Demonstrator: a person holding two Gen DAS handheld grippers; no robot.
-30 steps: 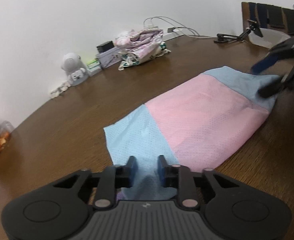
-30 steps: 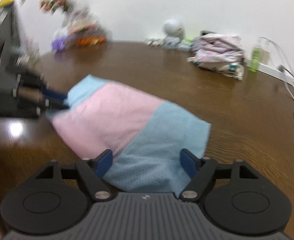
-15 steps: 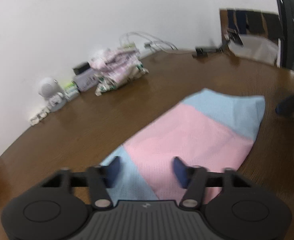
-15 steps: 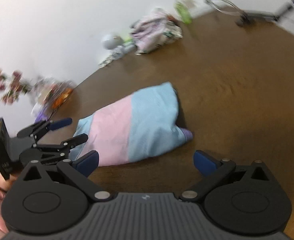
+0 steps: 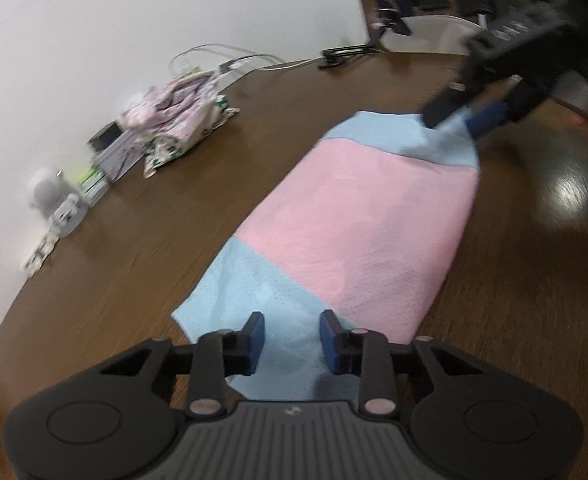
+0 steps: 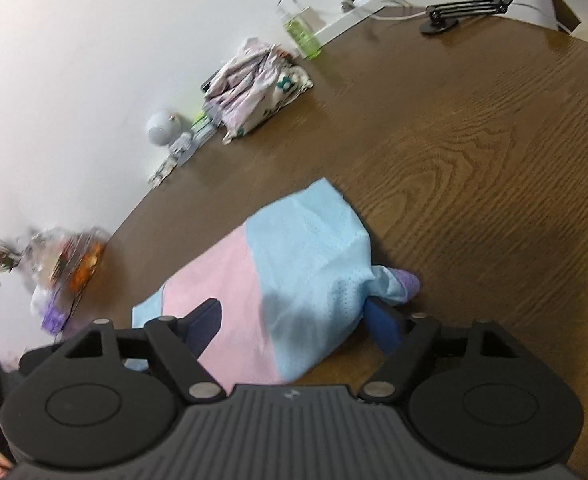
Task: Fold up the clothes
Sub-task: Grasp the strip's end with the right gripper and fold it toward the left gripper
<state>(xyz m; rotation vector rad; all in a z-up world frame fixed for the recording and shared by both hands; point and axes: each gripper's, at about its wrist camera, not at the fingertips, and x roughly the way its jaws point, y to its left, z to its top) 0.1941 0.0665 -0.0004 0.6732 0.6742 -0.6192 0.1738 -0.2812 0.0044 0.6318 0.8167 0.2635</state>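
Observation:
A pink and light-blue mesh garment (image 5: 357,220) lies folded in a long strip on the brown wooden table (image 5: 154,232). My left gripper (image 5: 292,338) is open, its fingers astride the near blue end. My right gripper (image 6: 294,320) is open over the other blue end (image 6: 313,256), the cloth lying between its fingers; it also shows in the left wrist view (image 5: 473,112) at the far end. A purple bit (image 6: 407,282) pokes out beside the right finger.
A pile of patterned folded clothes (image 5: 178,120) sits by the wall, with a white round device (image 5: 48,196), small boxes and cables. A green bottle (image 6: 303,34) and a black desk-lamp arm (image 6: 469,8) stand at the back. Snack packets (image 6: 74,268) lie far left.
My left gripper has narrowed and settled over the near blue end. My right gripper has come down from above the table onto the far blue end, fingers closing in somewhat.

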